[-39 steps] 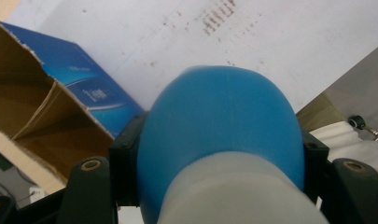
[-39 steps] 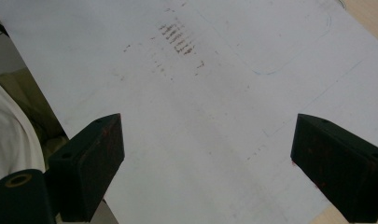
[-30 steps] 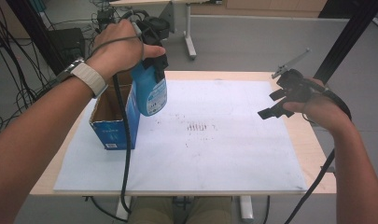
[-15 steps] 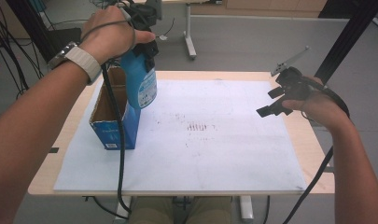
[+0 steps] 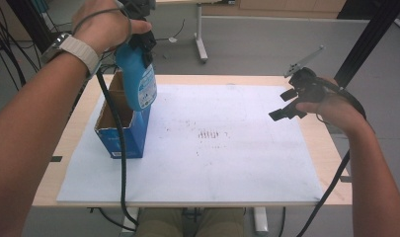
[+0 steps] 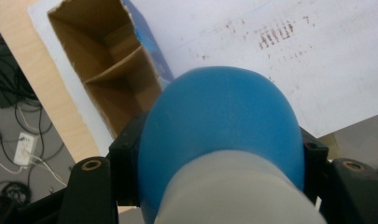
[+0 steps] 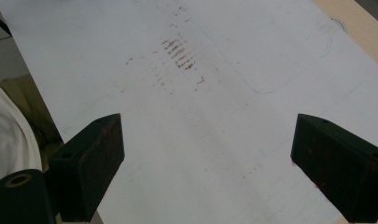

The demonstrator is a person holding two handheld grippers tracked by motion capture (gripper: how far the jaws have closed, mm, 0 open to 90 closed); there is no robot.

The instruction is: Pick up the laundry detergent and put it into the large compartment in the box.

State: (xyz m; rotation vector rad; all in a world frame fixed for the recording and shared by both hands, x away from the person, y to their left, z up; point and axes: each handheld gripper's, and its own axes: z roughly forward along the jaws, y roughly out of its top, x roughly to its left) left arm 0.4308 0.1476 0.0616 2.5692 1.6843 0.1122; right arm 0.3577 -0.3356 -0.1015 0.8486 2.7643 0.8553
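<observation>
A blue bottle (image 5: 138, 79) with a label hangs in the air above the blue cardboard box (image 5: 119, 133), held near its top by my left gripper (image 5: 144, 42). In the left gripper view the bottle's blue shoulder (image 6: 219, 116) and pale neck sit clamped between the two black jaws, above the open box (image 6: 109, 79) with its brown divided inside. My right gripper (image 5: 291, 103) hovers over the right side of the white sheet (image 5: 227, 143). Its jaws stand wide apart with nothing between them, above the bare sheet (image 7: 214, 93).
The white sheet covers most of the wooden table (image 5: 331, 148) and carries a patch of brownish marks (image 5: 212, 134) near its middle. Cables trail from both grippers, and one hangs down in front of the box. A table leg (image 5: 201, 39) and dark cables stand on the floor beyond.
My left gripper has carried the blue bottle upward and toward the far left, so it now hangs higher over the box. The right gripper has stayed where it was.
</observation>
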